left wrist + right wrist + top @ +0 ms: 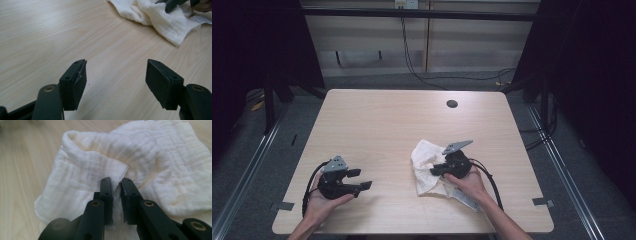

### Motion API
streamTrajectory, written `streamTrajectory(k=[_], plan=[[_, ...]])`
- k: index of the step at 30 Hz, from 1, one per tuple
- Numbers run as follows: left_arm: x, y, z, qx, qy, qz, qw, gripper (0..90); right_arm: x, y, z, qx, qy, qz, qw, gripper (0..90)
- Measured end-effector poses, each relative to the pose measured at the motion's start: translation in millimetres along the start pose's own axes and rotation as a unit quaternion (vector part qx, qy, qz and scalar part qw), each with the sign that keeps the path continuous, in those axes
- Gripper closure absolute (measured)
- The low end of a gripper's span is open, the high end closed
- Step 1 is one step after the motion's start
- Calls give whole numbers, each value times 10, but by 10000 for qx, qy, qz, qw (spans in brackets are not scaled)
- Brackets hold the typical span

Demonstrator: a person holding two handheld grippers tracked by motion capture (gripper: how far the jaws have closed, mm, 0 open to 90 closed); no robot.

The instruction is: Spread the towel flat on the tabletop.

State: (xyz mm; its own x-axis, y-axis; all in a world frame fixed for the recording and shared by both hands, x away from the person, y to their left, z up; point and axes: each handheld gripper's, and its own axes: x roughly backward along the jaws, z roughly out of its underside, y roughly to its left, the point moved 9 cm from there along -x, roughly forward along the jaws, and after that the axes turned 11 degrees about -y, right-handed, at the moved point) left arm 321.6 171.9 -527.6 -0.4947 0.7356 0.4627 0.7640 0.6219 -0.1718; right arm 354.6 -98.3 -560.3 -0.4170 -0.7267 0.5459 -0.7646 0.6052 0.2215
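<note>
Left gripper: your left hand holds it low over bare wood at the table's near left; jaws spread wide, nothing between them. It sits well apart from the cloth, which the left gripper view shows at the far upper right.

Cloth: white, crumpled, lying right of centre on the table, near your side.

Right gripper: jaws nearly together, pinching a raised fold of the cloth between the pads. The bite looks thin, near the fold's edge. Judgement: keep the pinch firm and lift slowly, so the fold doesn't slip out; if it thins further, let go and take a deeper bite.

Surroundings: a printed label or tag pokes out under your right hand. The dark round port sits far back. Nothing blocks the left gripper's path across to the cloth's free edge.
</note>
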Motion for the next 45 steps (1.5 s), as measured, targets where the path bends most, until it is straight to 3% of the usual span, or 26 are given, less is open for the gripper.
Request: streamTrajectory(k=[3, 8, 13, 19, 20, 21, 23, 25, 27, 31, 32, 35, 39, 40, 43, 45], plan=[[13, 8, -9, 33, -36, -26, 10000, 348, -60, 122, -24, -70, -12, -174, 9998, 803], [26, 28, -28, 40, -84, -51, 9999, 350, -184, 362, -101, 17, -4, -338, 9994, 806], [40, 28, -39, 15, -112, -74, 9999, 347, -304, 492, -213, 10, -143, -416, 9990, 806], [71, 43, -47, 53, -163, -77, 9998, 345, -484, 655, -298, 24, -106, -469, 9988, 788], [73, 42, -47, 65, -166, -80, 9998, 371, -531, 670, -280, 16, -69, -474, 9988, 699], [76, 43, -48, 58, -166, -95, 9998, 371, -531, 670, -280, 16, -69, -474, 9988, 699], [82, 28, -53, 37, -177, -90, 9998, 420, -538, 679, -249, 133, 19, -468, 9988, 591], [93, 0, -72, -17, -214, -64, 9997, 457, -465, 666, -286, 68, -84, -492, 9987, 528], [96, -43, -98, -69, -232, -34, 9997, 463, -351, 637, -336, 76, -173, -363, 9992, 481], [60, -159, -167, -212, -219, 56, 9995, 499, -4, 585, -388, 63, -399, -310, 9987, 466], [35, -198, -181, -308, -154, 59, 9994, 509, 57, 572, -371, 55, -395, -282, 9988, 482], [-30, -288, -233, -301, -120, 171, 9993, 584, 320, 496, -186, 94, -360, -350, 9987, 589], [-116, -385, -318, -638, -1, 237, 9977, 597, 470, 431, -17, 104, -285, -355, 9989, 619], [-140, -423, -357, -567, -29, 343, 9978, 599, 555, 383, 76, 97, -242, -306, 9992, 645], [-232, -495, -421, -565, -32, 468, 9973, 611, 590, 368, 133, 164, -199, -316, 9992, 665], [-322, -564, -440, -454, -41, 643, 9969, 636, 593, 393, 187, 220, -127, -390, 9989, 679]])
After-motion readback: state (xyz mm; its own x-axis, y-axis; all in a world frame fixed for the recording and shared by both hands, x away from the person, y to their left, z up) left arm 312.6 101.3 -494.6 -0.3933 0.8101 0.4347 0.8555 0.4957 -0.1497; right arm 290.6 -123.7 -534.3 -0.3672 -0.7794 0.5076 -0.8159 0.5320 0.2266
